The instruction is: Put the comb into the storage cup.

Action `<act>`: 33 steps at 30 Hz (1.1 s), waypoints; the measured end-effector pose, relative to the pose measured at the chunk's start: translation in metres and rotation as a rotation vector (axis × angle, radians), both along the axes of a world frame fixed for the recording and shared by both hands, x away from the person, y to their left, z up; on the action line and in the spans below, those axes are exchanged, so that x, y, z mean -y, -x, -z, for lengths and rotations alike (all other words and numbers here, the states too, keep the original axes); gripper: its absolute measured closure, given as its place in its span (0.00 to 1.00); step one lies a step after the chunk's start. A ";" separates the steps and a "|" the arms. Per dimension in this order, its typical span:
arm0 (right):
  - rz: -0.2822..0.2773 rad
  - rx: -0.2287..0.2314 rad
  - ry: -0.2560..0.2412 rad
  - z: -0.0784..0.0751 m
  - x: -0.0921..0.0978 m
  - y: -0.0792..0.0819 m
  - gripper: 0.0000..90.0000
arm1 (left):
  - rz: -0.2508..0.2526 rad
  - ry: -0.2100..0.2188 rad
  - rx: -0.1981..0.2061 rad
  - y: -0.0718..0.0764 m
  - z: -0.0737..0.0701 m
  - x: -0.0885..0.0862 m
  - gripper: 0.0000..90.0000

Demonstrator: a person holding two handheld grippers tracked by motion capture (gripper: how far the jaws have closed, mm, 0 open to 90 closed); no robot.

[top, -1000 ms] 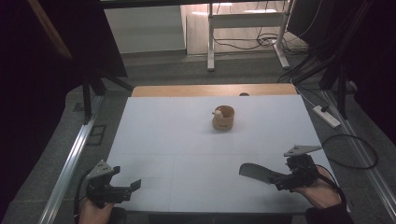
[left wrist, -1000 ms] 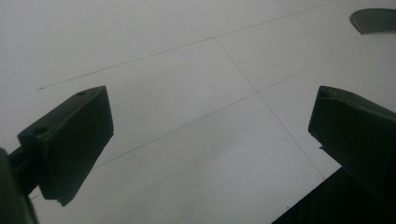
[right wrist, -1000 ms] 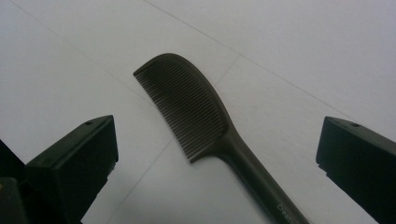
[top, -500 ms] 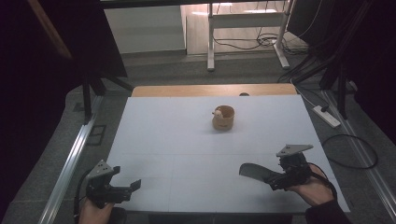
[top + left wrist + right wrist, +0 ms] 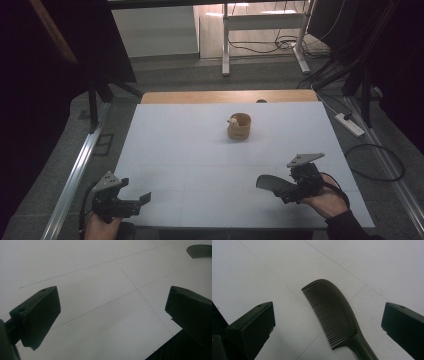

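**Clearly a light, stiff comb: take it by the handle**

Nearest the person, the right hand-held gripper (image 5: 280, 189) hangs low over the white worktop (image 5: 200, 150) with its jaws spread wide and nothing between them. Just ahead of it, in the right gripper view, lies the dark olive plastic comb with fine teeth and a narrow handle (image 5: 334, 317), flat on the worktop near the right front edge; the handle runs back toward the gripper. I judge it light and rigid, with a smooth surface that may slip, and so thin that jaws must come down almost to the surface. The teeth would flex or splay, so the solid spine or the handle is the better hold. The left hand-held gripper (image 5: 131, 202) waits at the left front corner, jaws also apart and empty. Farther back, mid-worktop, stands a small round tan cup (image 5: 239, 126), possibly wooden, with something pale on its rim.
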State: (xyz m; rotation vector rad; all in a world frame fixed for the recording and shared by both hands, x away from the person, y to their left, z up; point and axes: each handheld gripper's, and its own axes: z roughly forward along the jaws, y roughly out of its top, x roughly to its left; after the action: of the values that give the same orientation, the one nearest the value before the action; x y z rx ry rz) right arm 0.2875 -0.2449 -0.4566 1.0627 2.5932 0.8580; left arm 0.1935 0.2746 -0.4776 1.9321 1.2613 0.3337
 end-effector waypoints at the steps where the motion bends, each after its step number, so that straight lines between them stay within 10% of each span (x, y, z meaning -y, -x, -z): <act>1: -0.002 -0.002 0.003 0.000 -0.001 0.000 0.00 | 0.000 0.000 0.000 0.000 0.000 0.000 0.01; 33: -0.070 -0.051 0.062 0.011 -0.040 -0.013 0.09 | 0.000 0.003 -0.003 0.000 0.000 0.000 0.01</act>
State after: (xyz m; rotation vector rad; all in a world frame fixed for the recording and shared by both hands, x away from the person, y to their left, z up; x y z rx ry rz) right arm 0.3005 -0.2049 -0.4678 0.9948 2.6951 0.7705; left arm 0.1940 0.2745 -0.4778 1.9306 1.2627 0.3284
